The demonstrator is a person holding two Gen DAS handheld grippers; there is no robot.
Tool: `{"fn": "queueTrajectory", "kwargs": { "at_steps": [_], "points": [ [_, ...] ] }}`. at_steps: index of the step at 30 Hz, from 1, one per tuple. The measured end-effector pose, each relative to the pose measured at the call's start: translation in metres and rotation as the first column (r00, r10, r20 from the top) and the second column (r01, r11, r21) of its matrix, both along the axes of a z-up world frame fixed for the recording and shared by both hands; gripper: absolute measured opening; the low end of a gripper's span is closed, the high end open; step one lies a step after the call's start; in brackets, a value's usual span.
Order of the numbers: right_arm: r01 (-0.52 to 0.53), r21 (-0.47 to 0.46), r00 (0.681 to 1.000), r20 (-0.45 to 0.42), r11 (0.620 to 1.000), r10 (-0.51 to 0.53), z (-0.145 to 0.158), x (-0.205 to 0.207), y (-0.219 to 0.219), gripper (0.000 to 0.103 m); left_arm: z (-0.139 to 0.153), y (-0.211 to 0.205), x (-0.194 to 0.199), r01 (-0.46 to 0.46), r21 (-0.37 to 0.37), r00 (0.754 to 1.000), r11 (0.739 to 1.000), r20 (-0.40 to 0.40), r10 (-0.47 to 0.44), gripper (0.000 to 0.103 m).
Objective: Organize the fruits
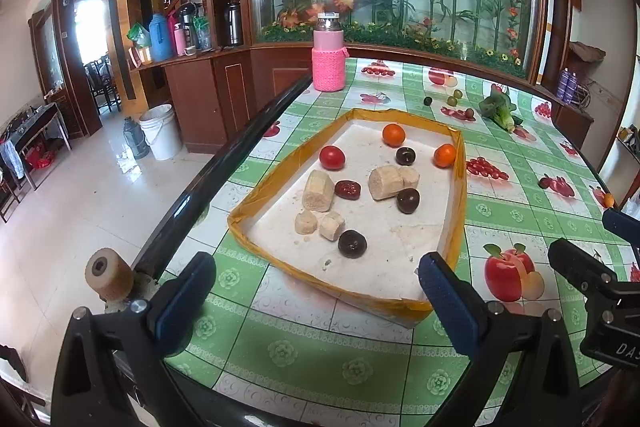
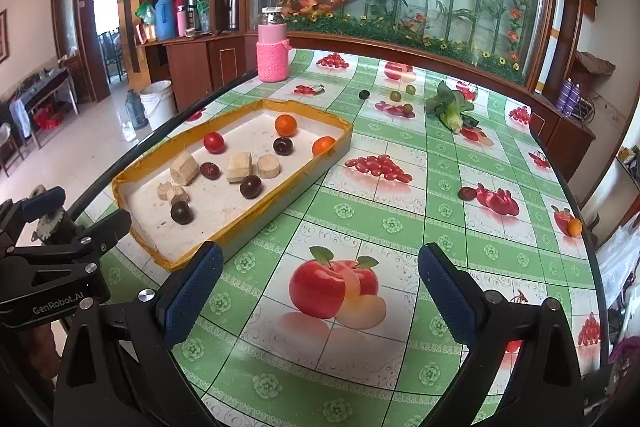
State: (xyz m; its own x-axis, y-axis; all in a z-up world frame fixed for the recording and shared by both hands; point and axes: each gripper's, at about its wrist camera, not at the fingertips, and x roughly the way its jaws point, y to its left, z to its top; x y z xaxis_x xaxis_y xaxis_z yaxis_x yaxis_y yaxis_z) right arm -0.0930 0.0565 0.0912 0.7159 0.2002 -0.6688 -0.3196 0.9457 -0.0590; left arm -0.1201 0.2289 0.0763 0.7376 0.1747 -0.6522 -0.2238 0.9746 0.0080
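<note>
left gripper: jaws spread, empty, hanging over tray's near edge
right gripper: jaws wide, nothing between, over bare tablecloth
tray: collects most fruit
strays: grapes, small orange outside, probably next pickups

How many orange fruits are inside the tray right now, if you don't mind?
2: one orange fruit near the tray's far end, the other orange fruit in its far right corner. None seems hidden.
</note>
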Motion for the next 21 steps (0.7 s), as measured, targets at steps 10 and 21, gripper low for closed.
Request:
{"fn": "queueTrajectory", "kwargs": {
  "at_steps": [10, 21],
  "points": [
    [0.011, 0.007, 1.0, -0.015, 1.0, -0.011, -0.0042, 0.0048, -0.0022, 0.103, -0.0008, 0.0051, 0.0034, -0.009, -0.01, 1.0, 1.0, -0.009, 0.009, 0.103],
    [0.001, -0.005, 1.0, -0.02, 1.0, -0.002, -0.0071, 0.0061, 0.0011, 0.103, -0.0009, 0.0028, 0.0058, 0.005, -0.005, 1.0, 1.0, -0.006, -0.005, 0.103]
  ]
}}
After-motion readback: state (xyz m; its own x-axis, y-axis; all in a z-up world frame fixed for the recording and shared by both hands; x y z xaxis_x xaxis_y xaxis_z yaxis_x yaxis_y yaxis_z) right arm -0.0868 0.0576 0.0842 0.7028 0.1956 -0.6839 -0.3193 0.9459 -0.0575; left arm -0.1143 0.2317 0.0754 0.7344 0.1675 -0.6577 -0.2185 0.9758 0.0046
